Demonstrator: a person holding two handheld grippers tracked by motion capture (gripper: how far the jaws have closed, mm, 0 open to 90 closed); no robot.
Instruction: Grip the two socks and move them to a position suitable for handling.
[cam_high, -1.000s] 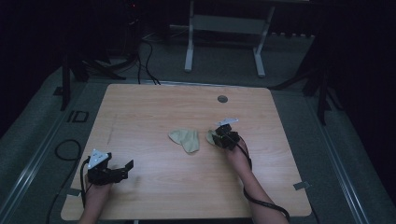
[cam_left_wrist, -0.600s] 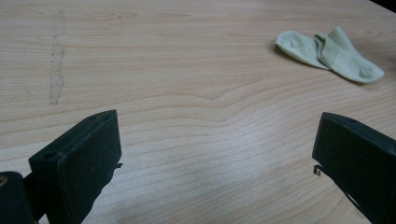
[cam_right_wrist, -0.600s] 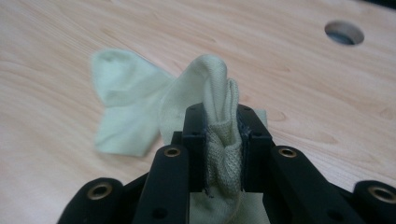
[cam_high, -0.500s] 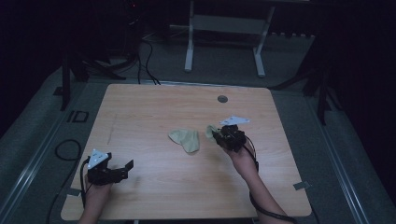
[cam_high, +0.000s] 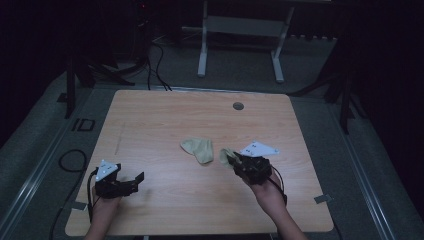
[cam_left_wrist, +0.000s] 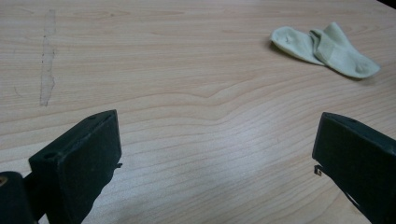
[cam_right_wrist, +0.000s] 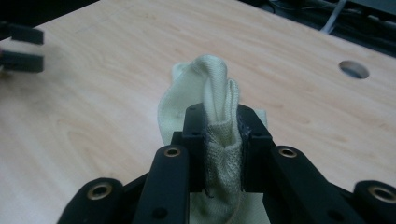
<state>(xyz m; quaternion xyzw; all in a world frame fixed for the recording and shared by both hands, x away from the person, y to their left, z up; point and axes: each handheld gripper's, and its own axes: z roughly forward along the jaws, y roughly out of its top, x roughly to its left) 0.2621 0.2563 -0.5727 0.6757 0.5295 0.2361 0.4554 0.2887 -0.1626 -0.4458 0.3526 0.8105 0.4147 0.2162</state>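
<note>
A pale green sock (cam_high: 197, 149) lies crumpled near the middle of the wooden table (cam_high: 165, 115); the left gripper view has it at the far right (cam_left_wrist: 327, 49). A second pale sock (cam_high: 227, 156) is bunched between the jaws of my right gripper (cam_high: 236, 161), just right of the first. The right gripper view shows its fabric (cam_right_wrist: 217, 88) pinched and rising above the right gripper (cam_right_wrist: 223, 122). My left gripper (cam_high: 134, 181) stands open near the front left corner, and in its own view the left gripper (cam_left_wrist: 215, 154) has only bare wood between wide jaws.
A round cable hole (cam_high: 238, 106) sits near the table's far edge, also in the right gripper view (cam_right_wrist: 353, 69). A white metal stand (cam_high: 240, 30) and cables (cam_high: 155, 60) are on the floor beyond the table. A faint scuff (cam_left_wrist: 45, 60) marks the wood.
My right gripper has drawn back toward the front edge with the sock held in it, lifting the sock off the table. The left gripper and the other sock have stayed put.
</note>
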